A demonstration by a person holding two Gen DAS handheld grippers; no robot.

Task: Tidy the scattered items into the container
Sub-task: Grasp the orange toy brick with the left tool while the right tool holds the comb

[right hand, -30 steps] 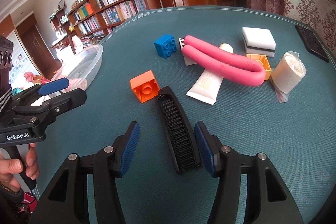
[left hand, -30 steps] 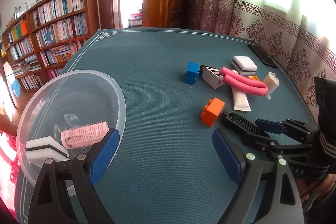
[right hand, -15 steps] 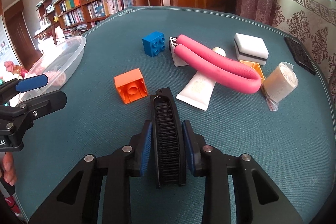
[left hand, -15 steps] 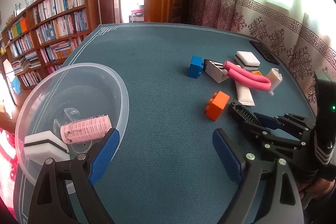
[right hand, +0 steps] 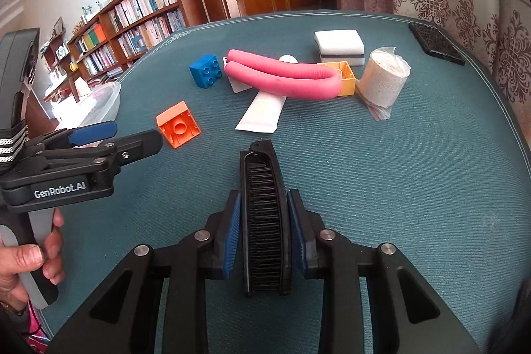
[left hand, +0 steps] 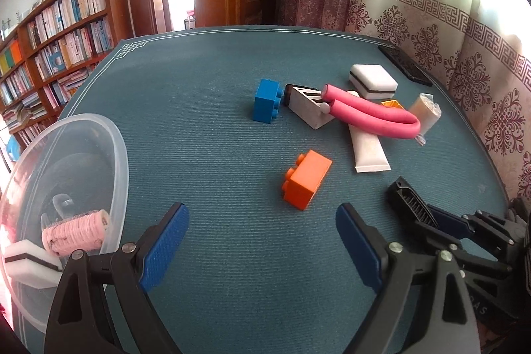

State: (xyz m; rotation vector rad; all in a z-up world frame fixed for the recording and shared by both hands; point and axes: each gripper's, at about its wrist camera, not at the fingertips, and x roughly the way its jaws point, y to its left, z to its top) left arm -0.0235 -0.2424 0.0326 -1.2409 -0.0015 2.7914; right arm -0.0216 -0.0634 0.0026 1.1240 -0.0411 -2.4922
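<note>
Now my right claw (right hand: 261, 233) is clamped on the black folding comb with its row of bristle-like teeth (right hand: 262, 214), one blue pad pressed to each long side. The comb's long axis runs straight ahead along my fingers, so its far tip pokes out well past them and its near end sits deep between them. Whether it is lifted off the teal ribbed table mat (right hand: 415, 188) or resting on it, I cannot tell.

What the coming move turns on, as I judge it, is that the clear round plastic bowl (left hand: 121, 161) lies well off to my left, beyond my left claw (left hand: 262, 249), which hangs wide apart and empty just beside the bowl's rim. So the comb has to travel sideways across my body, past the orange toy brick (right hand: 178, 128), and with that long tip leading I would want to turn it so it drops inside the rim, not across it. A pink hair roller (left hand: 74, 233) and a white sponge block (left hand: 28, 262) already lie in the bowl.
</note>
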